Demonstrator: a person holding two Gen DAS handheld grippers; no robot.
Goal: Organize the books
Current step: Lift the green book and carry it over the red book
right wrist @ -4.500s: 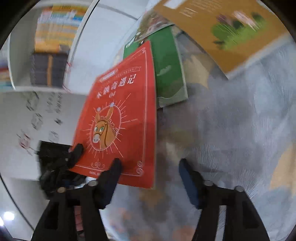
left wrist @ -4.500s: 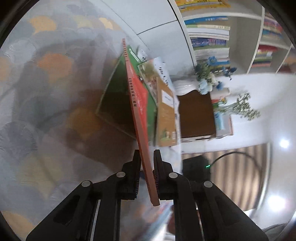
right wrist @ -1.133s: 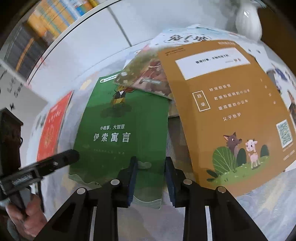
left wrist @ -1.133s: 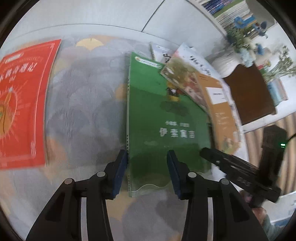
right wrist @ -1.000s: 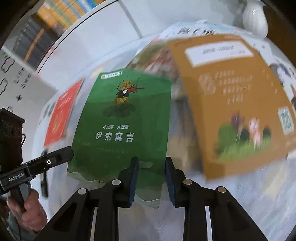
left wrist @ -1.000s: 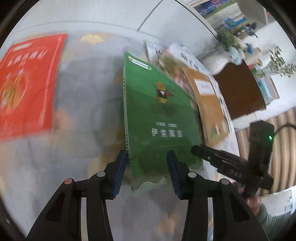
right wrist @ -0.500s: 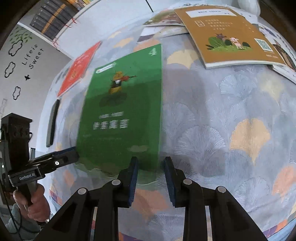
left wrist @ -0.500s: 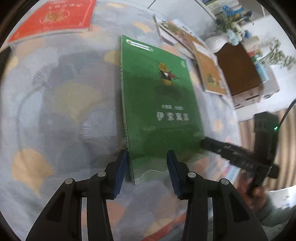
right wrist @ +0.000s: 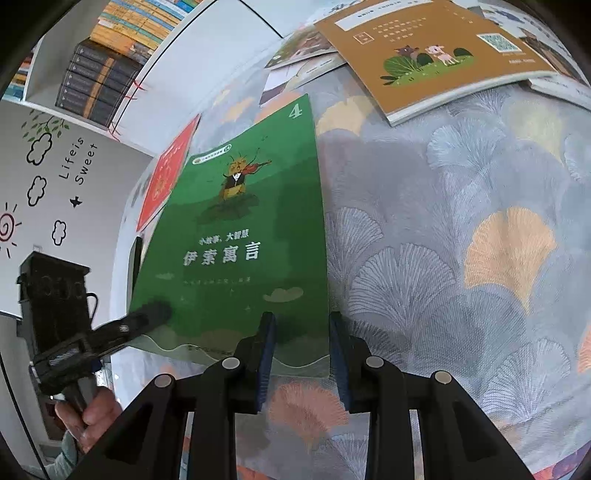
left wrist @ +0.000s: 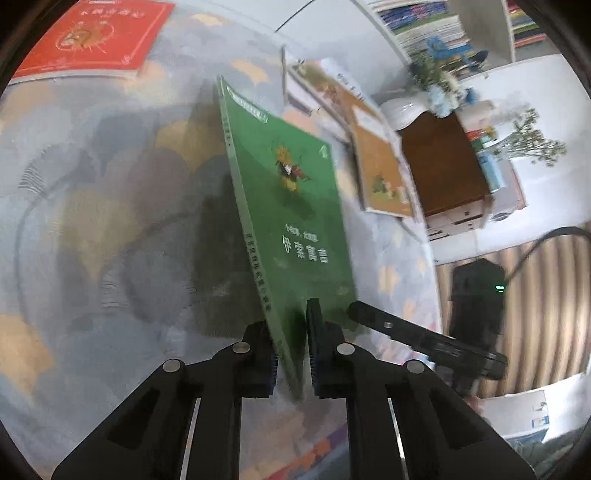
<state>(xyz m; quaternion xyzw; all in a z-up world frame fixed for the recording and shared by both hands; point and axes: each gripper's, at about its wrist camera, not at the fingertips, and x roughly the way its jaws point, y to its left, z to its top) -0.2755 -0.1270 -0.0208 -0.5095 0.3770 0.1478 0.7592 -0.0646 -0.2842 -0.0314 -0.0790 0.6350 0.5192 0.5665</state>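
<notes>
A green book is tilted up on its spine side above the patterned tablecloth. My left gripper is shut on the green book's near edge. In the right wrist view the green book fills the middle, and the left gripper clamps its lower left corner. My right gripper is open, its fingers on either side of the book's lower right corner without closing on it. The right gripper also shows in the left wrist view, beside the book.
A red book lies flat at the far left of the table. A brown book lies on other loose books at the far side. A white vase with flowers and a brown box stand beyond. Bookshelves line the wall.
My left gripper has closed on the green book's near edge and tilted the book up off the cloth. The right gripper stays open at the book's other corner.
</notes>
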